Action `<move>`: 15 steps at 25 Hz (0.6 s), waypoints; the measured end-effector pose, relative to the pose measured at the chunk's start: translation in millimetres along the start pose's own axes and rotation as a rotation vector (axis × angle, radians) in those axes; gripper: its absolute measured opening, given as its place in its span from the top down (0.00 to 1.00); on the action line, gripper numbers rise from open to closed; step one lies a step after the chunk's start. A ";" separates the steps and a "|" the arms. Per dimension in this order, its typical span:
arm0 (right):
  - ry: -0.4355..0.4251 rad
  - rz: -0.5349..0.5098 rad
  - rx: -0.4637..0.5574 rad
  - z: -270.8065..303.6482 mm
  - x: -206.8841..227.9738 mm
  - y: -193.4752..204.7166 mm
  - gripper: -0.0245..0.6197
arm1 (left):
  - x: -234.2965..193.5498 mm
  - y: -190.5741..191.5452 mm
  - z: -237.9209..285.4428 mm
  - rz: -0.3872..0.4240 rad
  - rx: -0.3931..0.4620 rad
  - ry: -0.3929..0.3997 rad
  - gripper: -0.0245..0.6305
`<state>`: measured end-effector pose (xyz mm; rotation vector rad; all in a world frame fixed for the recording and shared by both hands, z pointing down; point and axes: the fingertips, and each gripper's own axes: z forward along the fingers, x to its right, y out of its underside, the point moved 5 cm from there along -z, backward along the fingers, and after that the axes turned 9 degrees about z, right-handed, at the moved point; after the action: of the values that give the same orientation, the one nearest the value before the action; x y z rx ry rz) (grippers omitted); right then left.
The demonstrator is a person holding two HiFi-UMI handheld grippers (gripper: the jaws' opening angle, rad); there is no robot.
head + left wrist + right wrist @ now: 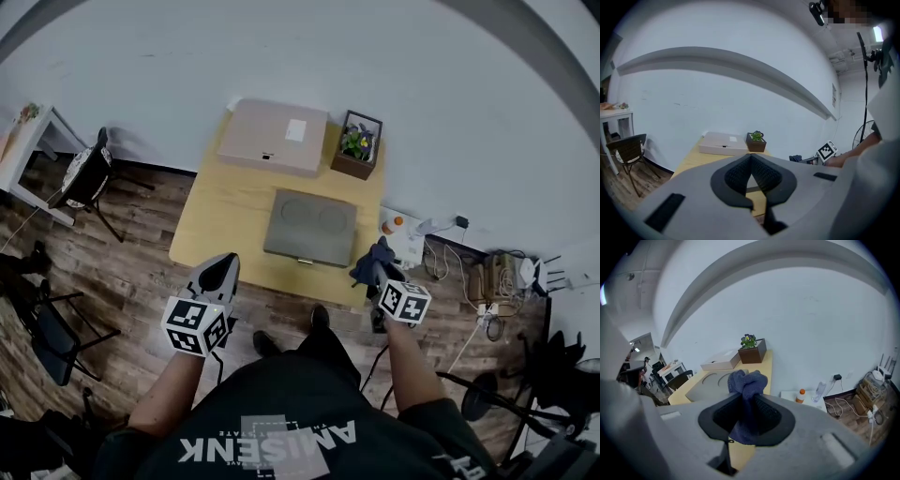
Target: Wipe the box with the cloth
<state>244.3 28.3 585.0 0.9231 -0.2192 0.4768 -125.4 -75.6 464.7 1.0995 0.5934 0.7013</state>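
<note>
A flat grey box (pixel 309 227) with two round dents in its lid lies at the middle of the wooden table (pixel 225 220). My right gripper (pixel 377 270) hangs over the table's near right corner, shut on a dark blue cloth (pixel 371 259). In the right gripper view the cloth (pixel 747 383) bunches up between the jaws, with the grey box (pixel 711 383) beyond it to the left. My left gripper (pixel 223 266) is at the table's near left edge. Its jaws (pixel 751 158) are shut, tips touching, with nothing between them.
A pale cardboard box (pixel 274 136) and a potted plant (pixel 357 144) in a brown case stand at the table's far edge by the wall. A low white stand (pixel 405 236) with bottles and cables is to the right. A chair (pixel 84 178) stands to the left.
</note>
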 end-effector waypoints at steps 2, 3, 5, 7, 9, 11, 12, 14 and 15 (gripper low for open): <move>-0.026 -0.018 0.012 5.9 -2.7 -16.5 0.84 | 2.6 -3.5 0.5 -0.001 0.008 -0.015 0.96; -0.044 -0.031 0.014 11.3 -5.4 -25.1 0.84 | 3.4 -5.0 0.4 -0.003 0.012 -0.029 0.96; -0.086 -0.068 0.011 25.6 -11.3 -42.5 0.84 | 4.5 -7.8 -0.2 -0.006 0.020 -0.070 0.96; -0.117 -0.109 0.001 41.4 -13.6 -58.9 0.84 | 6.1 -11.8 -2.1 -0.009 0.027 -0.118 0.96; -0.142 -0.142 -0.009 57.7 -14.8 -76.2 0.84 | 7.0 -17.3 -3.8 -0.014 0.032 -0.158 0.96; -0.169 -0.174 -0.022 74.5 -19.1 -91.6 0.84 | 6.3 -20.8 -5.9 -0.023 0.032 -0.199 0.96; -0.183 -0.193 -0.030 82.6 -21.8 -97.8 0.84 | 6.1 -21.6 -7.5 -0.032 0.031 -0.224 0.96; -0.206 -0.226 -0.045 98.3 -25.5 -109.2 0.84 | 6.3 -24.7 -9.8 -0.056 0.035 -0.271 0.96; -0.216 -0.237 -0.051 106.2 -26.4 -114.5 0.84 | 6.6 -27.4 -10.0 -0.064 0.039 -0.291 0.96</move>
<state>278.7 -123.6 556.3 0.9370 -0.3119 0.1516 -122.7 -72.6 435.0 1.1876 0.3917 0.4644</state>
